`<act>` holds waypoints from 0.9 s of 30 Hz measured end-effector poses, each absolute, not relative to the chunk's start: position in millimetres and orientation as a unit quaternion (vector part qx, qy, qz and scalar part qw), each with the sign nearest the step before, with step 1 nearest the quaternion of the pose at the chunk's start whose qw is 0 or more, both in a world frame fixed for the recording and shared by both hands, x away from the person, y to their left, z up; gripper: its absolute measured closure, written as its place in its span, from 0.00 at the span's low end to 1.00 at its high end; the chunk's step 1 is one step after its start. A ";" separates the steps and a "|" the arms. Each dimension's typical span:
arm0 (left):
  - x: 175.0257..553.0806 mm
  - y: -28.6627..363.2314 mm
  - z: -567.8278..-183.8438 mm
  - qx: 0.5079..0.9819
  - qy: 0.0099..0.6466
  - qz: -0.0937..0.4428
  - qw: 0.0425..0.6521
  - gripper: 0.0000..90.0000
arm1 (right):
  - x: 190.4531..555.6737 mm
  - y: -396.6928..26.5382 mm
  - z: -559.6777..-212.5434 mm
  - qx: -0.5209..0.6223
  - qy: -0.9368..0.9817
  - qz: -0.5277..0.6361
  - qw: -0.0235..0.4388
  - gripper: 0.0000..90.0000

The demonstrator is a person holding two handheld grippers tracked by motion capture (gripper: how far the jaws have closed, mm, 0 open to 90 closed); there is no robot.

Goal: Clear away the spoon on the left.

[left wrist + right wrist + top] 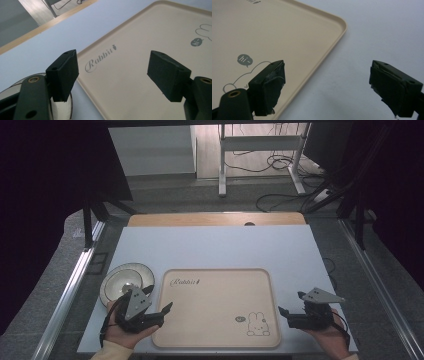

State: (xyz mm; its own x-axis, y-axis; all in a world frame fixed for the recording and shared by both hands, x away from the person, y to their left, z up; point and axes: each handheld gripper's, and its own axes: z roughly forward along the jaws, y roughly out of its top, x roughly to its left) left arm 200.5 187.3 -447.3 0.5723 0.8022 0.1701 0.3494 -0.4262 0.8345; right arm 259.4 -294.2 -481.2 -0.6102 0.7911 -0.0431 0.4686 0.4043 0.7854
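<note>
Each hand carries a black tool. The left tool (pixel 161 312) is chunky and angular, topped with a grey three-cornered plate dotted with small dark fasteners, and a thin black cable loops down from its body past the wrist. The right tool (pixel 286 316) wears the same grey plate and trails a dark cable too. Up close, the jaws are blocky black pads with small screw holes on top; the arms behind them carry brass-coloured rivets. The right tool's pads look wrapped in frayed, wrinkled black tape. A pale cream sleeve cuff (pixel 111 351) shows at the left wrist.
</note>
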 end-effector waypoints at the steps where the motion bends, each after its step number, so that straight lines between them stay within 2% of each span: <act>1: 200.5 187.3 -447.3 0.794 0.363 0.287 0.394 0.28 | 259.4 -294.2 -481.2 0.388 0.811 0.384 0.210 0.16; 27: 190.2 204.1 -434.3 0.787 0.381 0.289 0.389 0.28 | 261.1 -295.2 -483.5 0.401 0.806 0.376 0.219 0.16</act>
